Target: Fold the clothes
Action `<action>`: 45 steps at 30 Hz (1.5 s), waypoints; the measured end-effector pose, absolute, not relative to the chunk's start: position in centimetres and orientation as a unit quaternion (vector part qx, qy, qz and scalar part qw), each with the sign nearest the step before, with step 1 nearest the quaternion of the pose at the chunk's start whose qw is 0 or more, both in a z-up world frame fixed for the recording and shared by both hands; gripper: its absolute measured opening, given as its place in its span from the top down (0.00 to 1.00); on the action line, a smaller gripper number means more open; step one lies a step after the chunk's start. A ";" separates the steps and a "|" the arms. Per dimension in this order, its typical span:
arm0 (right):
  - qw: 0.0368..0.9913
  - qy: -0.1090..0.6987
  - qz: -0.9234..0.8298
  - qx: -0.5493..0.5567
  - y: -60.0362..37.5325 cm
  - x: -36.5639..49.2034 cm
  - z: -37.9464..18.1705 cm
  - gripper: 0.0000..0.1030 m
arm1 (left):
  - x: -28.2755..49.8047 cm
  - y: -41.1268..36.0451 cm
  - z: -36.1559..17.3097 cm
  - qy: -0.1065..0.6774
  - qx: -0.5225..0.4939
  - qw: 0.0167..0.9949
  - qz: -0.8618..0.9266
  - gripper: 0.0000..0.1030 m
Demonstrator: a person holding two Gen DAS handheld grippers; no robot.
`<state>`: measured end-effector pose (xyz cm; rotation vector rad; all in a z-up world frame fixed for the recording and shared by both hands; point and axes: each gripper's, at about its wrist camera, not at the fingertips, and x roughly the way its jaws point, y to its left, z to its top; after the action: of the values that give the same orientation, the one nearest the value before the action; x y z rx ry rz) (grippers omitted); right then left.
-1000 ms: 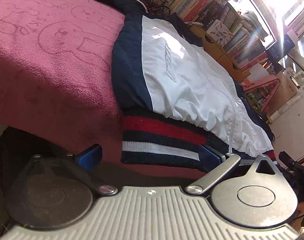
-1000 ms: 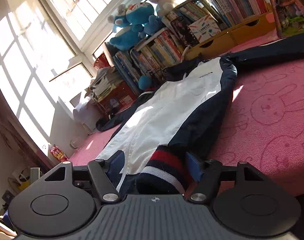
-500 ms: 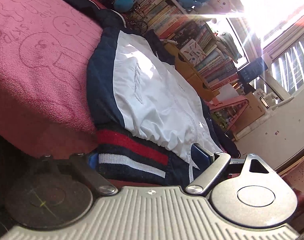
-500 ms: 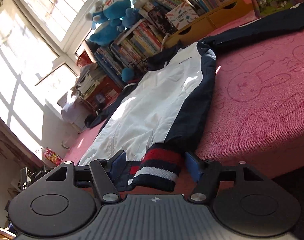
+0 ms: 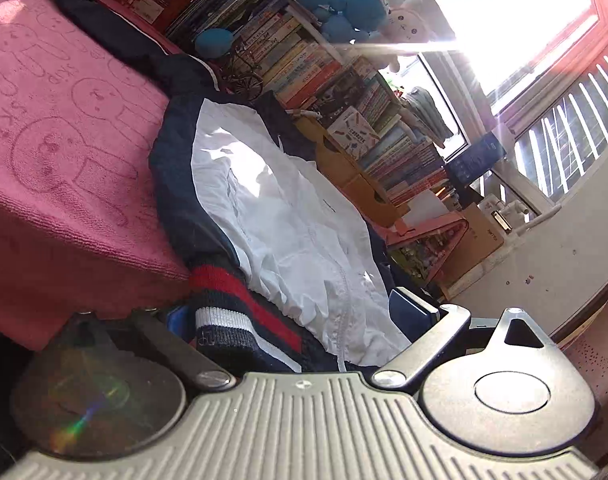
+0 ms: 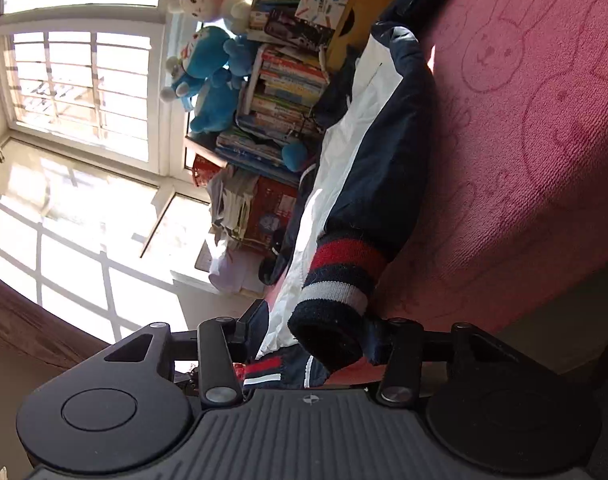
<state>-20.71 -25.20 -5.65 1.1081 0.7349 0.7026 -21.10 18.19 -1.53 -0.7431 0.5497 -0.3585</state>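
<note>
A navy and white jacket (image 5: 272, 208) with a red, white and navy ribbed hem (image 5: 240, 320) lies on a pink blanket (image 5: 56, 168). My left gripper (image 5: 296, 320) has its jaws wide apart with the hem bunched between the blue pads (image 5: 408, 308); the grip itself is hidden. In the right wrist view the jacket (image 6: 376, 152) hangs lifted off the blanket edge. My right gripper (image 6: 320, 332) has the striped hem corner (image 6: 336, 280) draped between its fingers, with the jaws still apart.
Stacked books (image 5: 328, 76), blue plush toys (image 6: 208, 80) and cardboard boxes (image 5: 360, 184) line the far side behind the jacket. Bright windows (image 6: 76, 80) are beyond. The pink rabbit-print blanket (image 6: 524, 140) drops off at its near edge.
Both grippers have pulled back and lifted with the hem. The jacket's lower edge has risen off the blanket and bunched. The right view has rolled strongly.
</note>
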 end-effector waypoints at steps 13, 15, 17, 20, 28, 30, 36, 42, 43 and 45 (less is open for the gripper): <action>0.756 0.351 0.279 0.477 -20.9 -17.1 -6.7 0.36 | -22.2 18.9 -2.8 0.327 -0.301 0.885 -0.138 0.04; 0.758 0.352 0.283 0.470 -20.4 -17.1 -6.2 0.33 | -21.6 18.7 -2.9 0.324 -0.307 0.883 -0.144 0.01; 0.756 0.349 0.296 0.468 -20.2 -17.4 -5.9 0.62 | -20.7 17.9 -3.2 0.334 -0.297 0.884 -0.141 0.01; 0.709 0.343 0.318 0.527 -20.7 -17.3 -5.8 0.78 | -20.2 17.6 -3.9 0.336 -0.312 0.878 -0.138 0.01; 0.613 0.316 0.340 0.640 -22.8 -17.2 -6.2 0.83 | -20.2 18.3 -4.7 0.320 -0.362 0.866 -0.131 0.02; 0.637 0.320 0.335 0.616 -23.2 -17.8 -5.7 0.84 | -20.6 18.5 -3.9 0.314 -0.348 0.874 -0.128 0.03; 0.818 0.391 0.229 0.355 -21.7 -20.0 -3.2 0.86 | -21.8 18.7 -1.4 0.313 -0.261 0.909 -0.091 0.03; 0.861 0.423 0.251 0.128 -19.3 -22.2 0.2 0.84 | -20.8 15.9 2.2 0.276 -0.093 0.953 -0.084 0.00; 0.862 0.422 0.256 0.113 -19.6 -22.3 1.1 0.83 | -20.0 14.9 2.6 0.271 -0.067 0.956 -0.088 0.00; 0.869 0.407 0.268 0.086 -20.4 -22.9 3.6 0.82 | -18.1 12.9 3.0 0.262 -0.027 0.960 -0.097 0.00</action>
<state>-22.90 -20.42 3.57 0.1809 0.8508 0.5601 -18.13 12.88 2.96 -0.0546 0.5314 -0.1961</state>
